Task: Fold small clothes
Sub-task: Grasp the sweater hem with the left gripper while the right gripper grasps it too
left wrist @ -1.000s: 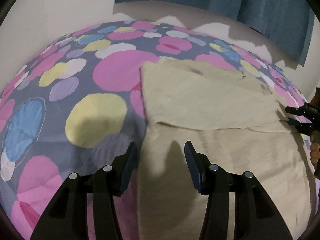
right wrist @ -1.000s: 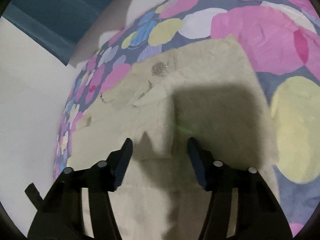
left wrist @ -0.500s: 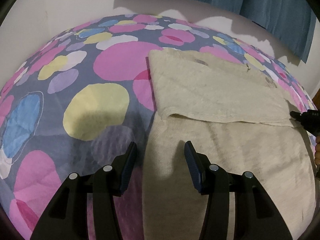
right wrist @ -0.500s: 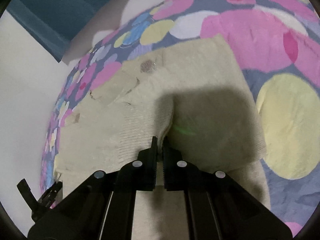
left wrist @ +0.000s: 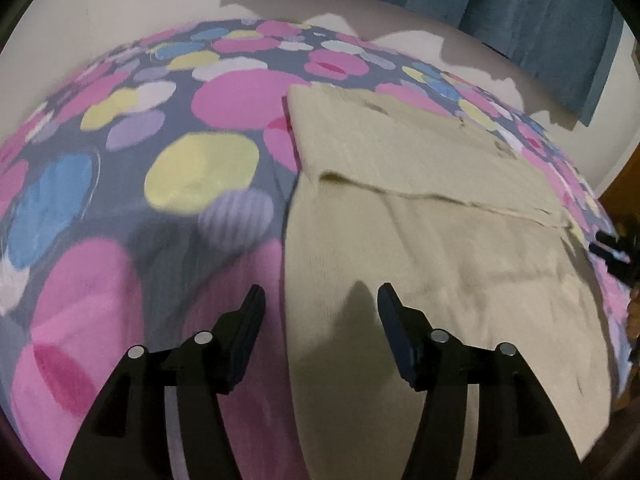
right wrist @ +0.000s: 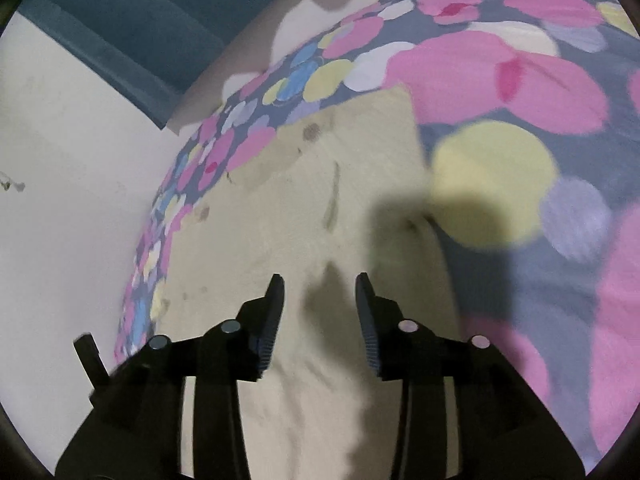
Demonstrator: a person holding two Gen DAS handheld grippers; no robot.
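A beige knit garment (left wrist: 432,216) lies flat on the spotted bedspread (left wrist: 200,168), its far part folded over the near part along a cross edge. My left gripper (left wrist: 320,312) is open and empty above the garment's left edge. My right gripper (right wrist: 320,292) is open and empty just above the same garment (right wrist: 320,208). The right gripper's tip also shows at the right edge of the left wrist view (left wrist: 616,256).
The bedspread (right wrist: 520,92) has pink, yellow and blue spots and covers the whole bed. A pale wall (right wrist: 72,168) and a blue curtain (left wrist: 520,12) stand behind it. The bed's edge falls off at the right.
My right gripper shut on the garment half a second ago and has now opened and let go. The left gripper stayed open and shifted slightly toward the garment's left edge.
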